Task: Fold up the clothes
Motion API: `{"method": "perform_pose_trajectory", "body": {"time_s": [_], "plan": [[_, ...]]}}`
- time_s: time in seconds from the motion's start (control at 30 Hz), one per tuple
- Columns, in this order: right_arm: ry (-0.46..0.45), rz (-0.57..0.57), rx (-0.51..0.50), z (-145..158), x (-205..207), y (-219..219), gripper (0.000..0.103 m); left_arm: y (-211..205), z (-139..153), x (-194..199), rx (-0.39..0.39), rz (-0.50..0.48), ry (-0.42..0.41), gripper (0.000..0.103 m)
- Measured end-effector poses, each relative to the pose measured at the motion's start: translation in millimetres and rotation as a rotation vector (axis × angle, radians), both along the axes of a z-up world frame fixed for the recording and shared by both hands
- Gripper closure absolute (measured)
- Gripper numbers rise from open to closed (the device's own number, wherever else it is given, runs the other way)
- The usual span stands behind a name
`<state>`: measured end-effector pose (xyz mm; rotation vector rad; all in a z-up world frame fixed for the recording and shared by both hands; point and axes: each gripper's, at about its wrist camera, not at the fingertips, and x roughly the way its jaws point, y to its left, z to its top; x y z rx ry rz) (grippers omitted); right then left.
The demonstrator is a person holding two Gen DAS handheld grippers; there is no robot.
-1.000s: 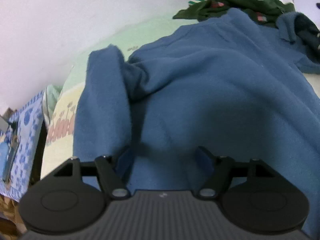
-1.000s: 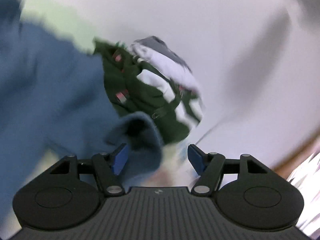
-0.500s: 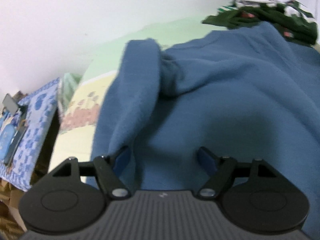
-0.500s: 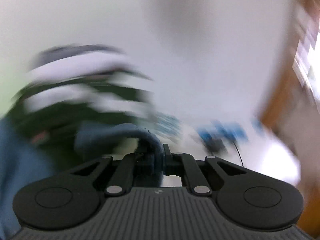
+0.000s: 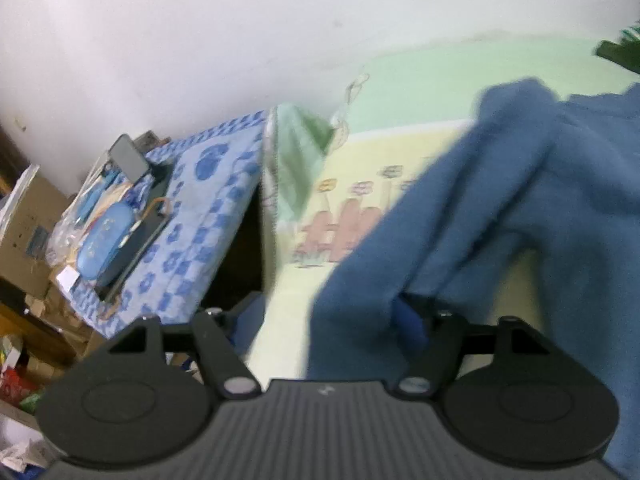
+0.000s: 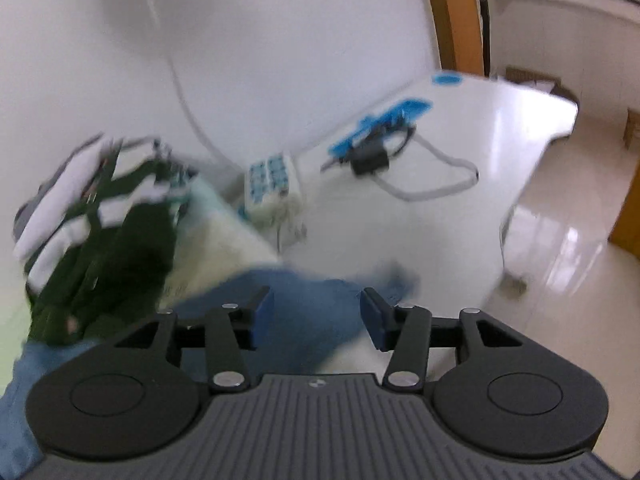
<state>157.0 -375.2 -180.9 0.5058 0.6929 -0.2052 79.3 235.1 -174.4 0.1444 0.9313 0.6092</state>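
1. In the left wrist view, the left gripper (image 5: 332, 320) had its fingers spread wide. A fold of the blue garment (image 5: 480, 216) hung down between them, close against the right finger (image 5: 412, 324), while the left finger (image 5: 248, 320) stood clear of the cloth. Nothing was pinched.
2. The blue garment ran from that fold up and to the right, lying rumpled over the bed sheet (image 5: 360, 200), which was pale yellow with a printed band of flowers and turned green further back.
3. A scrap of dark green clothing (image 5: 618, 50) showed at the far right edge, beyond the blue garment.
4. To the left of the bed stood a surface under a blue patterned cloth (image 5: 208, 208), with a phone (image 5: 128, 158) propped at its back and a blue oval case (image 5: 104, 240) lying nearer, among other clutter too small to tell.
5. In the right wrist view, which was blurred, the right gripper (image 6: 316, 316) was opening, its fingers at a middling gap. The blue garment (image 6: 312, 300) lay under and between them, but the pads did not press on it.
6. A pile of dark green and white clothes (image 6: 100, 240) lay to the left, just beyond the blue cloth.
7. Further back on the right was a white bench (image 6: 500, 148) with a black plug (image 6: 370, 158), a looping white cable (image 6: 440, 184) and a blue item (image 6: 384, 120) on it.
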Motion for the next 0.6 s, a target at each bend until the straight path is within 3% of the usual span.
{"method": "perform_pose_trajectory", "body": {"time_s": [0.1, 0.13, 0.27, 0.4, 0.5, 0.6], "plan": [[-0.025, 0.139, 0.066, 0, -4, 24, 0.069, -4, 10, -4, 0.004, -0.041, -0.008, 0.029], [-0.041, 0.200, 0.082, 2, -5, 34, 0.069, -10, 15, -8, -0.003, -0.067, -0.016, 0.030], [-0.066, 0.520, -0.065, 13, 6, 102, 0.069, -47, 40, -15, -0.053, -0.222, -0.096, 0.023], [-0.085, 0.801, -0.263, 13, 25, 188, 0.069, -80, 54, 6, -0.075, -0.344, -0.149, 0.018], [-0.119, 0.863, -0.334, 17, 48, 243, 0.069, -86, 56, 38, -0.099, -0.389, -0.150, 0.026], [-0.137, 0.871, -0.293, 22, 87, 278, 0.060, -89, 51, 77, -0.086, -0.393, -0.138, 0.027]]}}
